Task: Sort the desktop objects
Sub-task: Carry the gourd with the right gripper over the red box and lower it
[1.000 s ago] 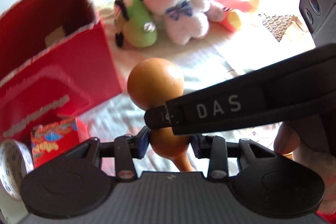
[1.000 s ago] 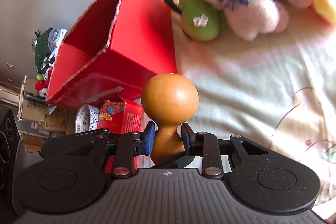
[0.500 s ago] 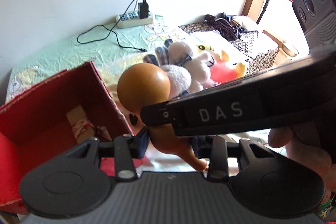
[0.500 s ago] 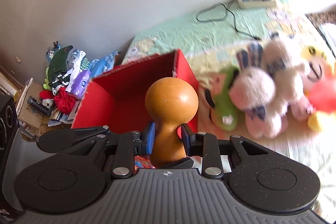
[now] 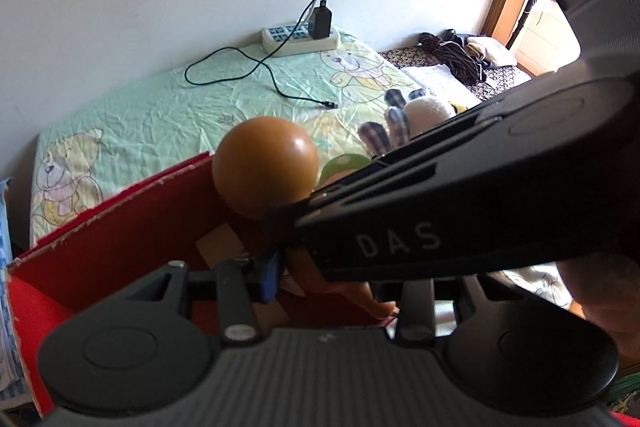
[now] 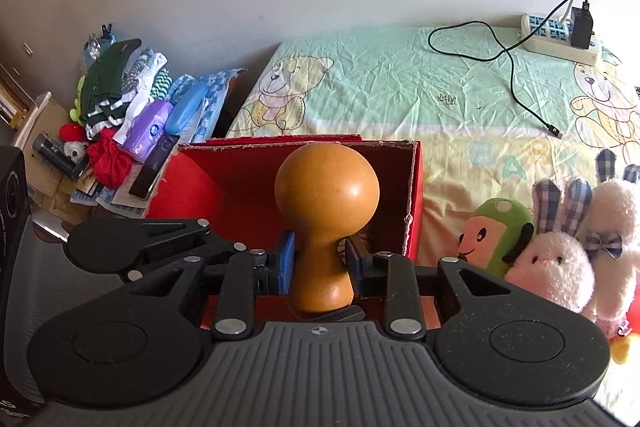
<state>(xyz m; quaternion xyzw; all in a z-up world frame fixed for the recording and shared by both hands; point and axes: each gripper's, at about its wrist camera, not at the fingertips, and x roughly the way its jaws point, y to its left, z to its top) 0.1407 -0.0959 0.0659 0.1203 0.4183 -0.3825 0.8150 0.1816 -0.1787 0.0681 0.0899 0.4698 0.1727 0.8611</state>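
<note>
The right gripper clamps the narrow waist of a glossy orange-brown gourd, its blue-padded fingers pressed against both sides, and holds it upright over the open red cardboard box. The gourd's round bulb stands level with the box's far rim.

In the left wrist view the same gourd sits between the fingers of the left gripper, but the black body of the right tool, lettered "DAS", crosses in front and hides the right finger; whether the left gripper is gripping cannot be told. A thumb shows at the right edge. The box lies below and to the left, a scrap of brown card on its floor.

Beyond the box stretches a pale green bedsheet printed with teddy bears. A white power strip with a black charger and trailing cable lies at its far right corner. To the right of the box sit a green plush toy and white plush rabbits with checked ears, touching one another. A heap of clothes and packets is piled far left, off the bed.
</note>
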